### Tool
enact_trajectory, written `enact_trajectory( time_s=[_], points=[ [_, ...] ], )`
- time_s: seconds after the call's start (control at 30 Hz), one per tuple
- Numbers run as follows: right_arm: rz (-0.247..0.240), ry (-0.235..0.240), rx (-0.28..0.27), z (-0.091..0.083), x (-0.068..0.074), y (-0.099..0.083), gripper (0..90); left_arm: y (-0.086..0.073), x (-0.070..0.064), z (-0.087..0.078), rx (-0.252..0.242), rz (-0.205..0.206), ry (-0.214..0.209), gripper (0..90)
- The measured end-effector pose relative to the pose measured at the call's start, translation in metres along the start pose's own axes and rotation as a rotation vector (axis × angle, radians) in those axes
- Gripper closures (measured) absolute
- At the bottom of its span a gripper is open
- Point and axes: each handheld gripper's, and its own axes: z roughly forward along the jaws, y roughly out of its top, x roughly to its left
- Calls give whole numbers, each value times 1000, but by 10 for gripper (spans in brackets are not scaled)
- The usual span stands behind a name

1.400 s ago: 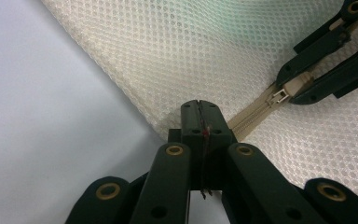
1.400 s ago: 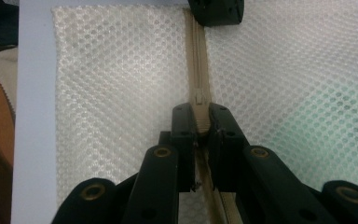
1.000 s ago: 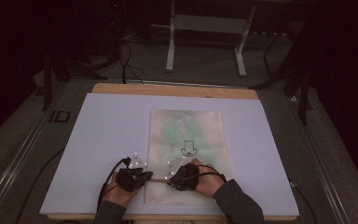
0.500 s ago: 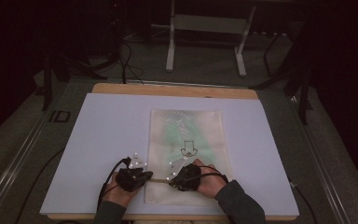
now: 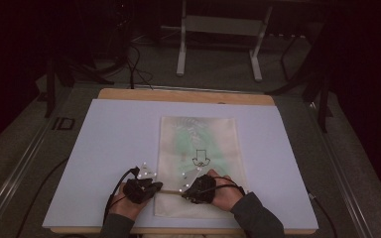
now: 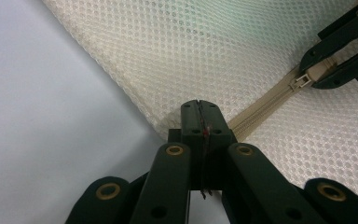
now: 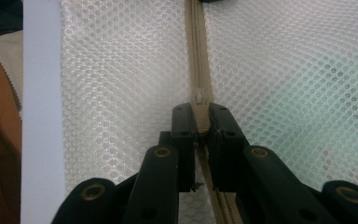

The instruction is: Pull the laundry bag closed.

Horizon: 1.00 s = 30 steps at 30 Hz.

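The mesh bag point(image 5: 198, 163) lies flat on the counter point(image 5: 104, 148), its near end under both grippers. The left gripper point(image 6: 199, 112) has its jaws pressed together on the bag's corner where the zipper point(image 6: 265, 105) ends. The right gripper point(image 7: 199, 116) has its jaws pinching the zipper slider point(image 7: 199, 99), with the tape running on ahead of the jaws.

The slider could slip out of the right jaws if it is pulled at an angle to the tape, since little of it is held. The mesh could bunch ahead of the slider and jam it if the left jaws' hold on the corner gives way and tension is lost.

The counter is covered by a pale sheet over a wooden board point(image 5: 178, 95). Beyond the jaws the room is dim; a metal stand point(image 5: 218, 44) and cables point(image 5: 134, 64) on the floor can be made out.
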Motion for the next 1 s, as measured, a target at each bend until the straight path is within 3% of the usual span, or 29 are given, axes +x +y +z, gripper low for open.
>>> enact_trajectory(
  time_s=[1.0],
  points=[
    [23,-4,11,-11,0,-18,824,0,0,0,0,-2,1,895]
  ],
)
